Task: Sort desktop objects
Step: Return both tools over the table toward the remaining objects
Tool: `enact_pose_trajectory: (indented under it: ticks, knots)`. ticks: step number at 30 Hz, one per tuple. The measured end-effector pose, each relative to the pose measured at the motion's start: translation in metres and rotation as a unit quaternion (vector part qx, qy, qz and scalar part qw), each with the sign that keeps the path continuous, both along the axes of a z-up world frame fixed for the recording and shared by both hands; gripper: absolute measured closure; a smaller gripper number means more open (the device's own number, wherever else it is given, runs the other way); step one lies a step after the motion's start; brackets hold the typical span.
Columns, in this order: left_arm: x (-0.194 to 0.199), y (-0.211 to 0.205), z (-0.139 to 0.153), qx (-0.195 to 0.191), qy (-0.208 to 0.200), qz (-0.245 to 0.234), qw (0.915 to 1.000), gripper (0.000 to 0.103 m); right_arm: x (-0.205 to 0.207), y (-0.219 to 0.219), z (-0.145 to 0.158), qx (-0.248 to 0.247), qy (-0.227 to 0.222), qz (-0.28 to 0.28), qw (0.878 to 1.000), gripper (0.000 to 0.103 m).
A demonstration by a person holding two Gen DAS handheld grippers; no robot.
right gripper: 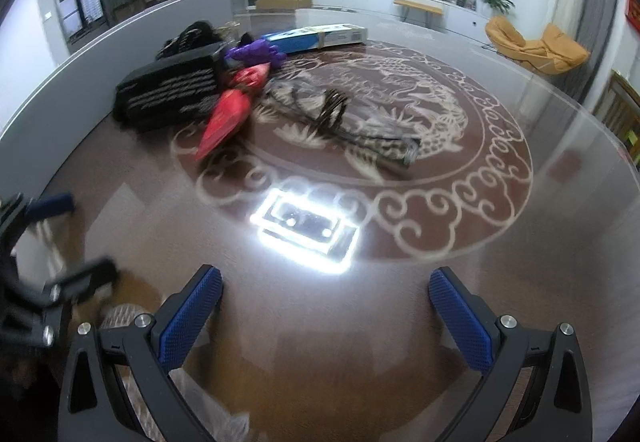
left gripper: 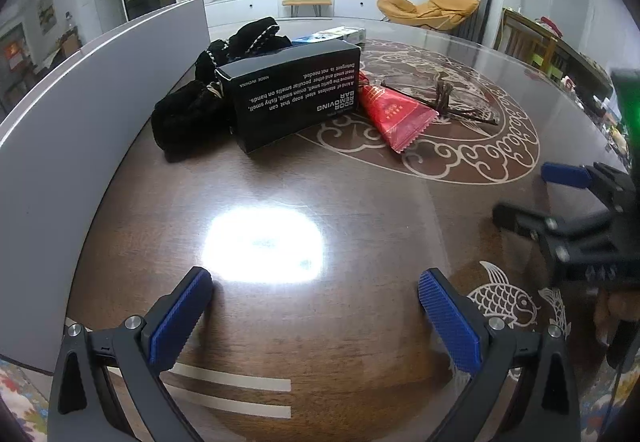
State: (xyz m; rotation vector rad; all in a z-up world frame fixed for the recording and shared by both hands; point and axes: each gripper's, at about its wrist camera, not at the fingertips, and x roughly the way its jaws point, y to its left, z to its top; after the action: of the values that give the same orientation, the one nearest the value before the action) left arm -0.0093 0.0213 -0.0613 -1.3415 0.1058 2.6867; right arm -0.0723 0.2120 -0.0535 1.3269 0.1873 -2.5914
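Black box (left gripper: 292, 90) reading "ODOR REMOVING BAR… MADE IN CHINA" beside a red packet (left gripper: 394, 112) near the table's (left gripper: 320, 210) far edge; left gripper (left gripper: 316, 316) and right gripper (right gripper: 326, 316) both spread wide, empty.

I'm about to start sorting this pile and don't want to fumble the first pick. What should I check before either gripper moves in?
1. Left gripper open and holding nothing: ok, only table shows between its blue pads.
2. Right gripper open and holding nothing: ok.
3. Path to the pile free: ok, bare table top lies between both grippers and the objects.
4. Black box free to lift: not ok, the red packet lies against its side and black fabric presses on the other.
5. Cord bundle lying apart: cannot tell, the right wrist view is blurred and it seems to overlap the packet's end.
6. Grippers apart from each other: ok, each sees the other off to its side.
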Motion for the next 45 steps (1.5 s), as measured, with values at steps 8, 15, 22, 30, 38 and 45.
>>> enact_pose_trajectory:
  ticks: [8,15,22,30,38,45]
  knots:
    - [-0.001,-0.002,-0.001,0.001,-0.001,0.014,0.9999,0.0,-0.006,0.0,0.001,0.0,0.0,-0.005,1.0,0.0]
    - [-0.006,-0.002,-0.002,-0.001,-0.014,0.025,0.9996,0.0,-0.007,0.0,0.001,0.0,0.0,-0.005,1.0,0.0]
    - [-0.002,-0.004,-0.004,0.001,0.003,0.024,0.9997,0.0,-0.007,0.0,0.001,0.0,0.0,-0.005,1.0,0.0]
    - [0.0,-0.011,-0.004,0.002,0.008,0.054,0.9985,0.0,-0.008,0.0,0.001,0.0,0.0,-0.005,1.0,0.0]
    - [0.001,-0.012,-0.003,0.003,0.008,0.055,0.9984,0.0,-0.007,0.0,0.001,0.0,0.0,-0.005,1.0,0.0]
    - [-0.001,-0.011,-0.004,0.003,0.009,0.055,0.9984,0.0,-0.007,0.0,0.001,0.0,0.0,-0.005,1.0,0.0]
